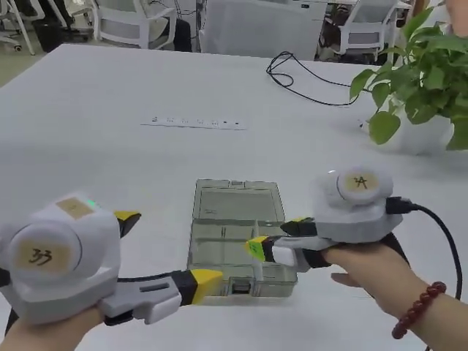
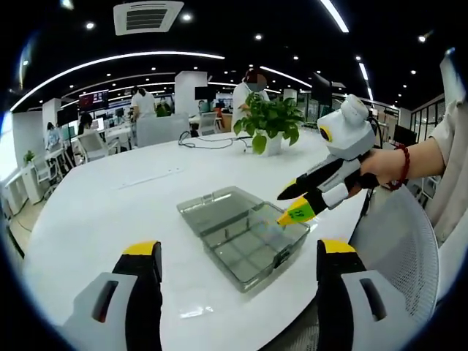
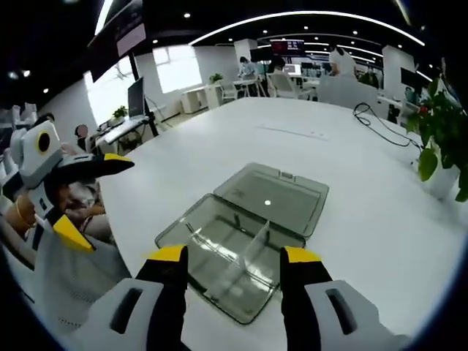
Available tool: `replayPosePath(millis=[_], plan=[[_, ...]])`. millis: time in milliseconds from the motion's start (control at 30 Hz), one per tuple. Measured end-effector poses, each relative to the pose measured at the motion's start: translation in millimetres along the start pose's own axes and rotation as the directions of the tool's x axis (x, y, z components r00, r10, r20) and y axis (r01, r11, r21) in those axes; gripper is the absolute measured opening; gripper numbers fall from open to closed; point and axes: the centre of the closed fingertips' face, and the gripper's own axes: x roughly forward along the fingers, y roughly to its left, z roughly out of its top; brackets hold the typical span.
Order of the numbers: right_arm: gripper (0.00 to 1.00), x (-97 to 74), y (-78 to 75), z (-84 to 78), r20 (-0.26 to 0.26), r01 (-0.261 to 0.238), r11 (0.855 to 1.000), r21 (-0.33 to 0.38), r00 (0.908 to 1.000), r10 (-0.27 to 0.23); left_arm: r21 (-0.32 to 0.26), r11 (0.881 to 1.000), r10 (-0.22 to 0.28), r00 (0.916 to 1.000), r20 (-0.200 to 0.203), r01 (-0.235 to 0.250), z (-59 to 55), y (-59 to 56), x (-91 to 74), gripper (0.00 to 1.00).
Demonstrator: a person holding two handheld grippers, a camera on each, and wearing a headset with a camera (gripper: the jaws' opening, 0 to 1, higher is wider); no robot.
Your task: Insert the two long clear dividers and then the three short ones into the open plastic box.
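Head view, left tongs (image 1: 165,247): spread wide with nothing between them, near tip beside the front edge of the clear plastic box (image 1: 235,252).
Head view, right tongs (image 1: 276,234): parted, yellow tips over the right side of the box base; I cannot tell whether they touch it.
Head view, box: open on the white desk (image 1: 110,146), lid (image 1: 238,199) lying flat behind the base.
Left gripper view, left tongs (image 2: 238,248): wide apart and empty, with the box (image 2: 238,241) beyond the tips.
Left gripper view, right tongs (image 2: 296,201): open above the box's right end.
Right gripper view, right tongs (image 3: 234,254): wide open, gripping nothing.
Right gripper view, clear divider (image 3: 252,252): upright in the box base, between the tips and apart from both.
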Motion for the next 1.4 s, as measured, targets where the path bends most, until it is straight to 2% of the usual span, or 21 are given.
replayPosePath(millis=[167, 300, 400, 533, 633, 833, 967, 1100, 1133, 1167, 1200, 1267, 1400], plan=[[0.62, -8.3, -2.6, -4.0, 0.024, -0.02, 1.0, -0.016, 0.9995, 0.02, -0.011, 1.0, 0.009, 1.0, -0.003, -0.009, -0.6, 3.1, -2.6, 0.89], [0.67, -12.9, -4.1, -5.7, 0.051, -0.043, 0.999, 0.0, 0.9978, 0.043, -0.019, 1.0, 0.013, 0.9999, -0.007, -0.013, -1.4, 4.0, -3.8, 0.89], [0.7, -15.7, -4.5, -11.3, 0.047, -0.054, 0.998, -0.038, 0.9973, 0.056, -0.017, 1.0, 0.02, 0.9997, -0.017, -0.021, -2.4, 4.8, -4.8, 0.89], [0.73, -19.9, -3.7, -17.3, 0.049, -0.073, 0.996, -0.046, 0.996, 0.075, -0.026, 0.999, 0.026, 0.9992, -0.031, -0.026, -5.0, 6.0, -5.9, 0.87], [0.74, -22.9, -2.8, -19.8, 0.059, -0.087, 0.995, -0.055, 0.9942, 0.09, -0.02, 0.999, 0.038, 0.9973, -0.064, -0.039, -10.3, 8.6, -7.0, 0.86], [0.74, -27.5, -3.9, -19.1, 0.069, -0.083, 0.994, -0.064, 0.9938, 0.087, -0.033, 0.998, 0.058, 0.9935, -0.098, -0.061, -14.7, 16.5, -7.2, 0.81], [0.74, -30.6, -5.1, -16.5, 0.084, -0.079, 0.995, -0.056, 0.993, 0.083, -0.022, 0.995, 0.089, 0.9835, -0.157, -0.094, -22.6, 27.1, -4.5, 0.75], [0.74, -35.1, -1.7, -11.9, 0.108, -0.093, 0.995, -0.031, 0.9896, 0.096, -0.057, 0.992, 0.098, 0.9757, -0.196, -0.112, -31.4, 34.7, 0.0, 0.71], [0.74, -35.9, -0.8, -11.2, 0.11, -0.091, 0.995, -0.038, 0.9894, 0.095, -0.059, 0.991, 0.108, 0.9687, -0.224, -0.124, -36.6, 37.3, 0.1, 0.69], [0.74, -36.8, 0.0, -10.4, 0.111, -0.09, 0.995, -0.048, 0.9894, 0.094, -0.039, 0.99, 0.117, 0.9555, -0.271, -0.133, -44.7, 41.0, 0.2, 0.68], [0.74, -37.2, 0.3, -10.2, 0.111, -0.09, 0.995, -0.05, 0.9893, 0.095, -0.028, 0.989, 0.13, 0.9447, -0.301, -0.145, -50.7, 44.5, 1.3, 0.67], [0.74, -39.0, 1.7, -8.3, 0.119, -0.091, 0.994, -0.053, 0.9882, 0.097, -0.033, 0.988, 0.13, 0.9369, -0.324, -0.148, -56.8, 47.5, 4.9, 0.65], [0.74, -41.2, 3.3, -7.3, 0.127, -0.09, 0.995, -0.052, 0.9873, 0.096, -0.044, 0.987, 0.128, 0.9274, -0.351, -0.153, -67.1, 54.6, 11.6, 0.6]])
